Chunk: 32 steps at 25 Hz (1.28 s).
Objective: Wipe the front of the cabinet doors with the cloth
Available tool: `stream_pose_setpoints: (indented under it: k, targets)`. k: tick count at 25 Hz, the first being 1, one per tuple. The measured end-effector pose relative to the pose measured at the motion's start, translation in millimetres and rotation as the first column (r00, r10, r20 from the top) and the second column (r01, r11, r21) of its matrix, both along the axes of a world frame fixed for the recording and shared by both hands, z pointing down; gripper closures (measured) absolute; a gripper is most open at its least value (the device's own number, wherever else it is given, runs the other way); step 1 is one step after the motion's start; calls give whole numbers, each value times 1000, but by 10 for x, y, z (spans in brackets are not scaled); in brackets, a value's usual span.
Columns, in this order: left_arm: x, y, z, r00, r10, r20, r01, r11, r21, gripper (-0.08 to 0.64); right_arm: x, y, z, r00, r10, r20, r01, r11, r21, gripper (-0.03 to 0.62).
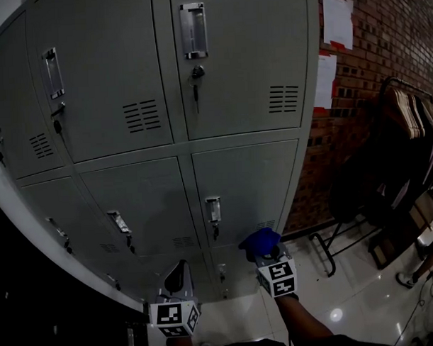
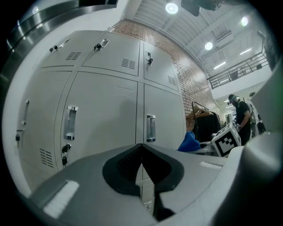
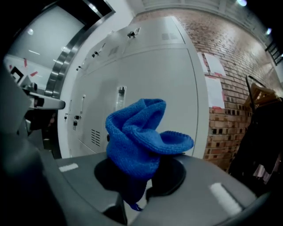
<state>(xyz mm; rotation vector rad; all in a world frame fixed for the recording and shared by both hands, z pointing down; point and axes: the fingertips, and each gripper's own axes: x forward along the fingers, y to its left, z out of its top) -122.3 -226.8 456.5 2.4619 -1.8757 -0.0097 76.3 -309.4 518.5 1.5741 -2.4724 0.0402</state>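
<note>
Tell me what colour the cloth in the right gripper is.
Bright blue. The cloth shows best in the right gripper view.

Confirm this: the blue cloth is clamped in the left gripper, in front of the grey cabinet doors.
Not quite: the blue cloth is clamped in the right gripper, not the left, in front of the grey cabinet doors. The right gripper view shows it; the left gripper is shut on nothing.
</note>
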Motion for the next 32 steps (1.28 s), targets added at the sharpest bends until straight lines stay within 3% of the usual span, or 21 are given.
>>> stream_pose_setpoints:
  k: [4,9,15,32]
  targets:
    - [0,10,-10,1000,0,2,0,1000,-4,543,-168,308,-338,998,-59,-9,60,994,95,509]
    - [-33,28,2,1000,1,4,-1,1000,-6,543,-169,610,-541,998,-66,18,63,988,143,509]
    - [-43,36,-49,1000,11,11,-11,1000,-4,543,-181,695,-383,998,-54,15,52,992,113,511]
    - [-82,92,-56,1000,15,10,-15,1000,0,543,-227,818,-509,998,-56,-6,57,987,152,511]
